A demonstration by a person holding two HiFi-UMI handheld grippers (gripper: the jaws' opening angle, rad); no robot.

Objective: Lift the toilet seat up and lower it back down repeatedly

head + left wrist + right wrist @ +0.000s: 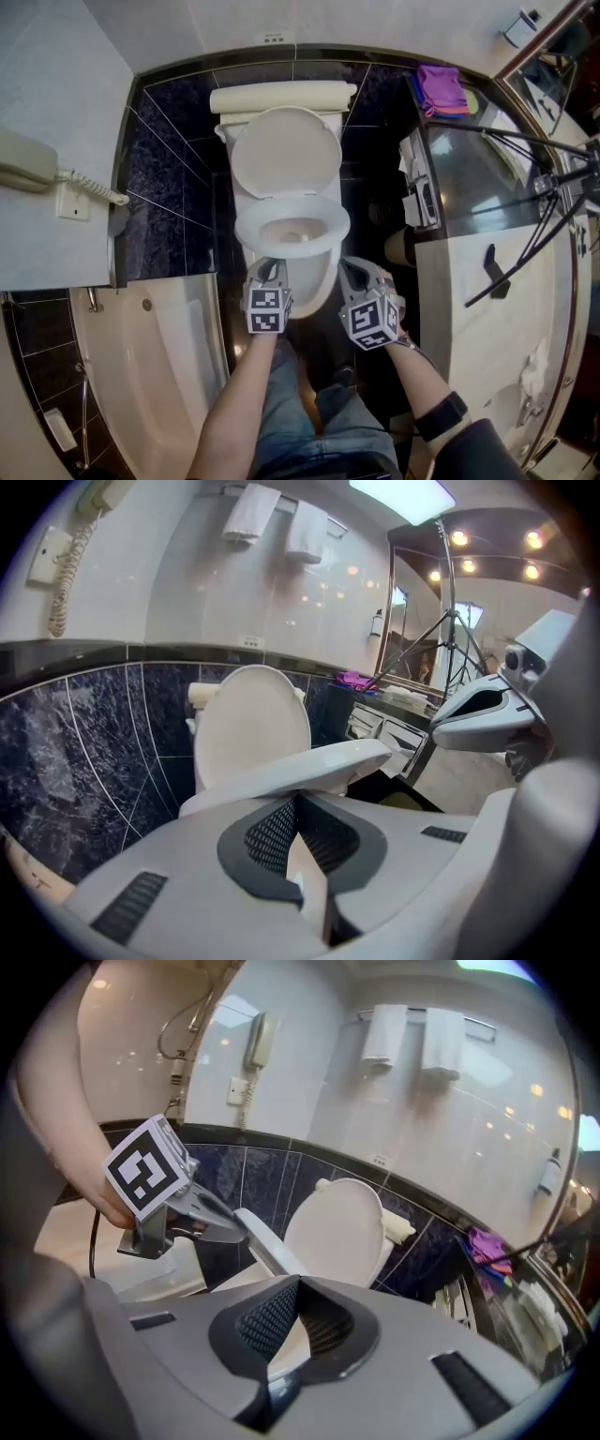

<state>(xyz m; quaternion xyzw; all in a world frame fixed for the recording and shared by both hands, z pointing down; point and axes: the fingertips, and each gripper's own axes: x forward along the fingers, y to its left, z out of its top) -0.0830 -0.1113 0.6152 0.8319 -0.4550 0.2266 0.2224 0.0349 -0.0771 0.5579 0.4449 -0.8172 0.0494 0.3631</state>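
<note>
The grey two-jaw left gripper (pixel 267 272) is clenched, tips meeting with nothing between them, right at the front edge of the white oval plastic toilet seat (pixel 247 228). The seat sits tilted just above the white ceramic bowl (pixel 314 289), below the upright white lid (pixel 285 152). The right gripper (pixel 354 272), clenched and empty, hovers near the bowl's front.

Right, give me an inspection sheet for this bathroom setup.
Surface: dark floor around the bowl.
Job's things: toilet seat partly raised off the bowl; lid upright.
Clutter: purple cloth on the counter; rolled towel behind the lid.
Grippers: left tool shut on the seat's front edge; right tool shut, empty, beside the bowl's front.
Cables: coiled phone cord on the left wall.
Surroundings: bathtub left, counter and tripod right.
</note>
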